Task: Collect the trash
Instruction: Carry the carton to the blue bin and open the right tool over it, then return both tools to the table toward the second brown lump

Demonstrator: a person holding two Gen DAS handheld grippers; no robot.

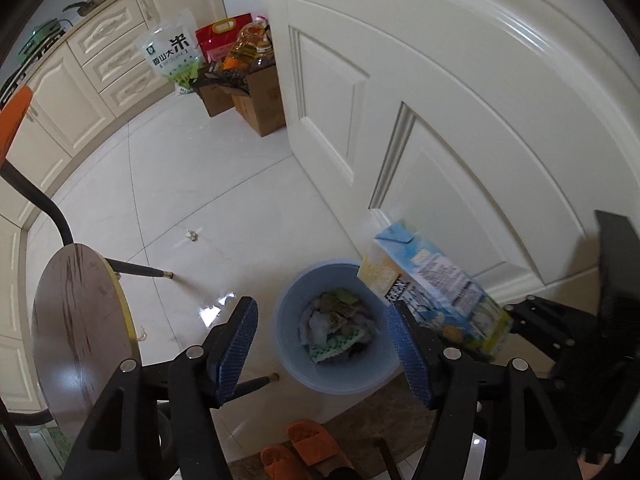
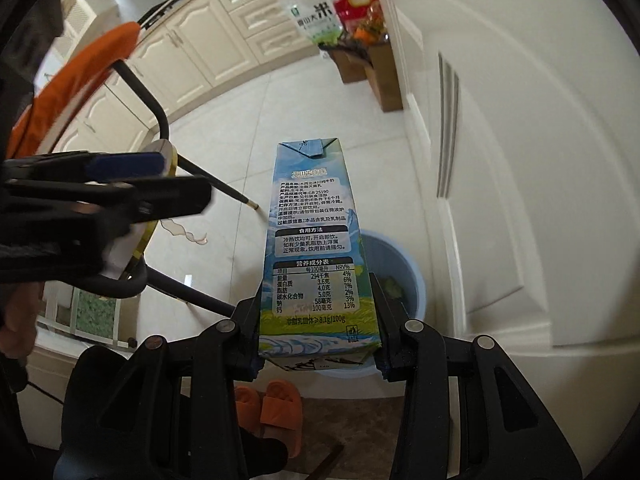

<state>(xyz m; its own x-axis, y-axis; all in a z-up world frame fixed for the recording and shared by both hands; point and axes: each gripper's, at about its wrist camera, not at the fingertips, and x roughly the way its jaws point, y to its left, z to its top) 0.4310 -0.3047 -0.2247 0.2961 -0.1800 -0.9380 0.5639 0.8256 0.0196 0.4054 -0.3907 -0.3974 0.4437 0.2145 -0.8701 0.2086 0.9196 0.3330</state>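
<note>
My right gripper [image 2: 316, 320] is shut on a blue and green milk carton [image 2: 312, 248], gripped near its base, held in the air over the near rim of a light blue trash bin [image 2: 404, 276]. In the left wrist view the carton [image 1: 432, 288] hangs tilted just right of the bin [image 1: 292, 344], which holds crumpled wrappers and paper. My left gripper [image 1: 320, 340] is open and empty above the bin, blue pads [image 1: 236, 344] wide apart. A small paper scrap [image 1: 193, 235] lies on the white tile floor.
A white panel door [image 1: 440, 120] stands right behind the bin. A round wooden stool [image 1: 80, 328] with black legs is at the left. Orange slippers [image 1: 304, 448] lie on a brown mat below. Cardboard boxes [image 1: 256, 100], a rice bag and cream cabinets are at the back.
</note>
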